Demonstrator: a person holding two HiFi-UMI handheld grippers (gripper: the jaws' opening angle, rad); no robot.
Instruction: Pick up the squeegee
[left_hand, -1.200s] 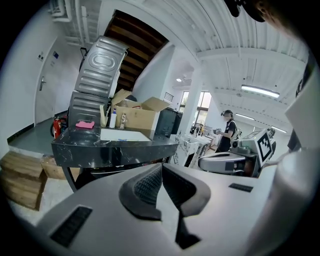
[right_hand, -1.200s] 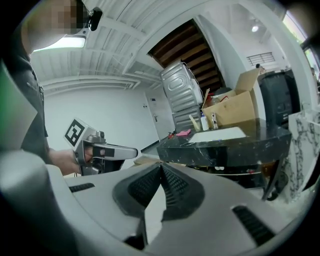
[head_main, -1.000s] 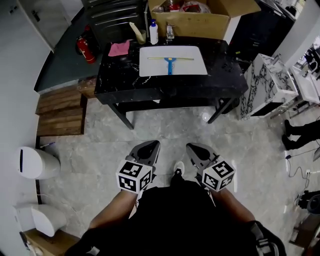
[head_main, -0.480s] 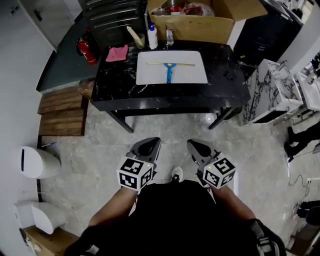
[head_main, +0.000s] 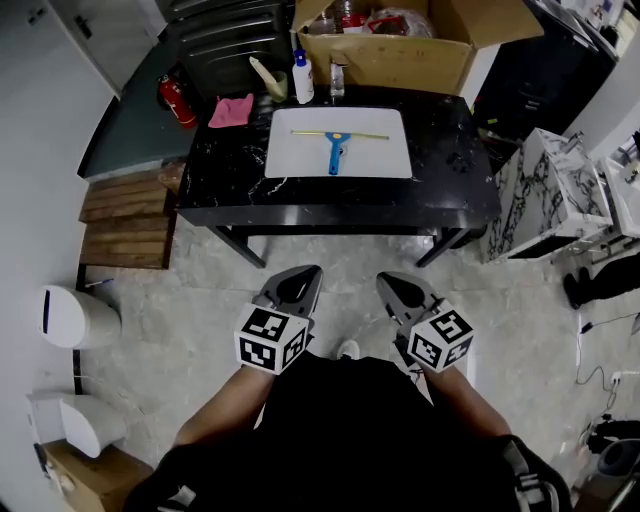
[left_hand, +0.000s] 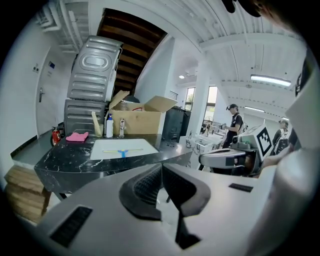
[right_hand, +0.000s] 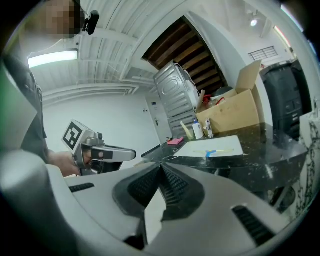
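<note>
1. At the far left, on the floor, a white bin stands near a stack of wooden steps. A red fire extinguisher stands beyond the steps, off the table's back left corner.
2. A pink cloth lies at the back left corner of the black marble table. Along the back edge beside it stand a tan cup, a white bottle with a blue cap, and a small clear bottle.
3. The left gripper is held over the floor, in front of the table's front edge. Its jaws are pressed together with nothing between them, as the left gripper view confirms.
4. A white sheet covers the middle of the table, nearer the back edge. The squeegee lies flat on it, with its pale blade parallel to the back edge and its blue handle pointing at the front edge. It is well apart from both grippers.
5. The right gripper is held beside the left one, also short of the front edge. Its jaws are closed tip to tip and empty.
6. An open cardboard box stands behind the back edge, towards the right.
7. A marble-patterned cabinet stands off the table's right edge.
</note>
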